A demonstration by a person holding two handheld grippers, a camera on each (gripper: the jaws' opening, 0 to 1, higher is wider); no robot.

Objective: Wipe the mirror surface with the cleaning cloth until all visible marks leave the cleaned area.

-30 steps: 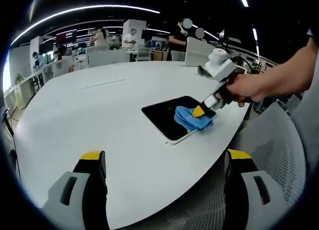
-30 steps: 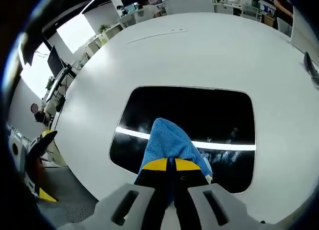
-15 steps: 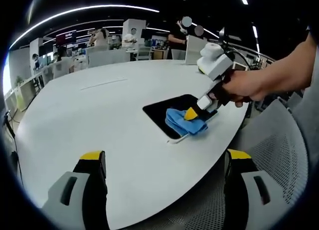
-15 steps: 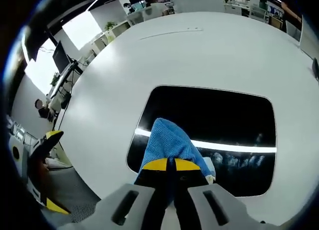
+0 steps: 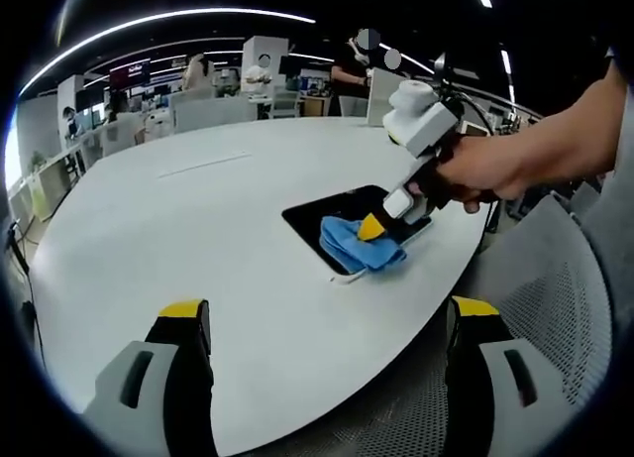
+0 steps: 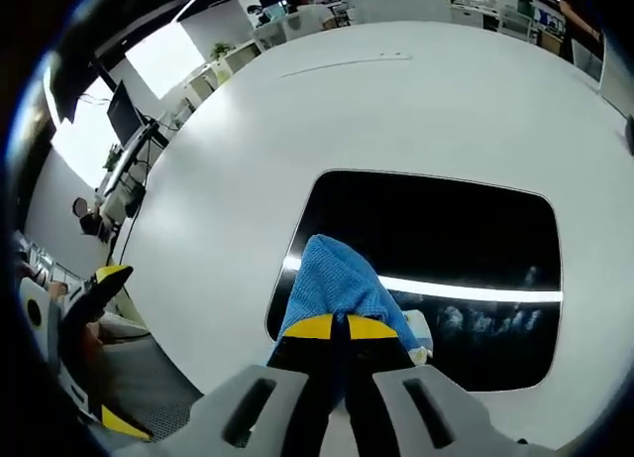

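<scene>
Blue cloth [image 6: 335, 284] is pinched between the closed yellow-tipped jaws of the right gripper [image 6: 340, 327], bunched up and spreading forward from the tips onto the mirror [image 6: 446, 249]. The mirror lies flat on the white tabletop [image 6: 297, 130] just ahead of this gripper — a dark rectangle with rounded corners, its glass reflecting a bright strip of ceiling light. Pale smudges show on the glass to the right of the cloth, near the mirror's closer edge.

From the left gripper view, the right gripper [image 5: 371, 227] comes in from the right, held in a person's hand [image 5: 480, 171], its tips pressing the cloth [image 5: 355, 246] down on the near end of the mirror [image 5: 327, 214], close to the tabletop [image 5: 178, 219] edge. The left gripper [image 5: 327, 323] hangs well back from the mirror, over the tabletop's near edge, its two jaws spread wide apart and holding nothing. A grey mesh chair [image 5: 555, 298] sits to the right of it — beneath the person's forearm. Desks and people stand far beyond the tabletop.
</scene>
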